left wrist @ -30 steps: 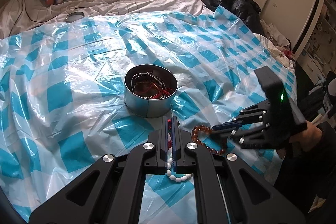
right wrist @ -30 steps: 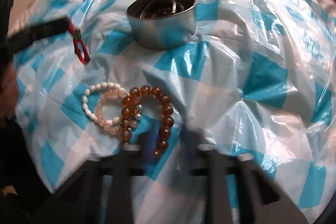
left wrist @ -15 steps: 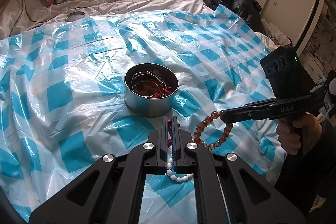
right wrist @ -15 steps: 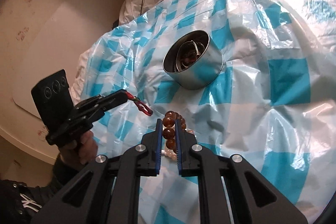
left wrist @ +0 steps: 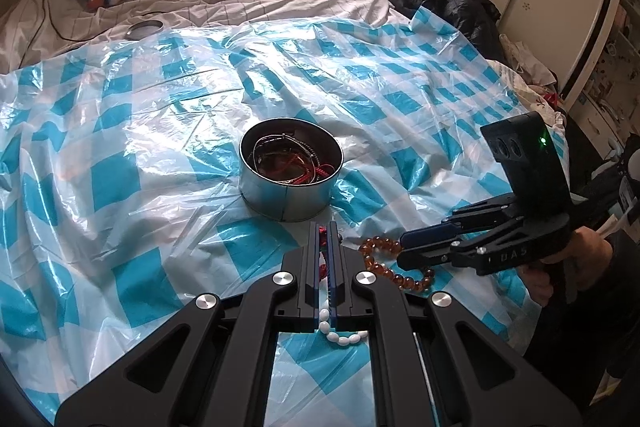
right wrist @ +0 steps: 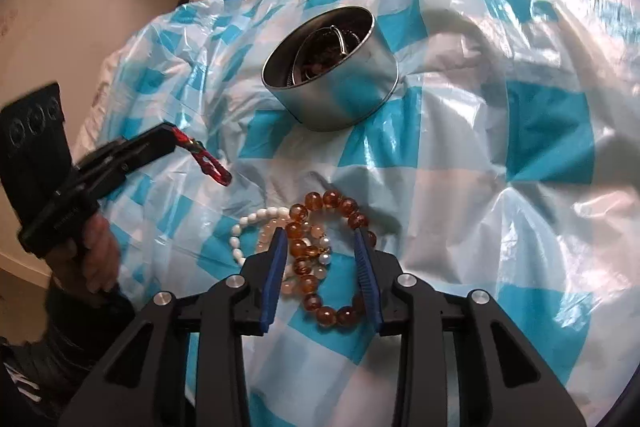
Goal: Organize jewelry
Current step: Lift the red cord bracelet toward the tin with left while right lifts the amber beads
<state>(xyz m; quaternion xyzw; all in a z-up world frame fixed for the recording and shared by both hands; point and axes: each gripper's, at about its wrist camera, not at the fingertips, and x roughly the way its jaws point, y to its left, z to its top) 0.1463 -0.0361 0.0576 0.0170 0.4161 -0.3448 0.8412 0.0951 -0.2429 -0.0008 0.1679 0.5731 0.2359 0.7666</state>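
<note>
Several pieces already lie in the tin [left wrist: 291,183]: wire bangles and red cord. Three bracelets are left on the checked sheet [left wrist: 120,131] just in front of it: amber beads [right wrist: 334,251], a white strand [right wrist: 256,223] and a pale pink one [right wrist: 272,235], overlapping in a heap. The left gripper [left wrist: 325,247] is clamped on a red cord [right wrist: 204,161], held above the sheet, not yet in the tin. The right gripper [right wrist: 320,247] has just been opening; its jaws straddle the amber beads without pressing them. Which strand lies uppermost is hard to tell, so tangling may hinder a clean pick. A round lid, perhaps, [left wrist: 144,29] sits far off on the bedding.
</note>
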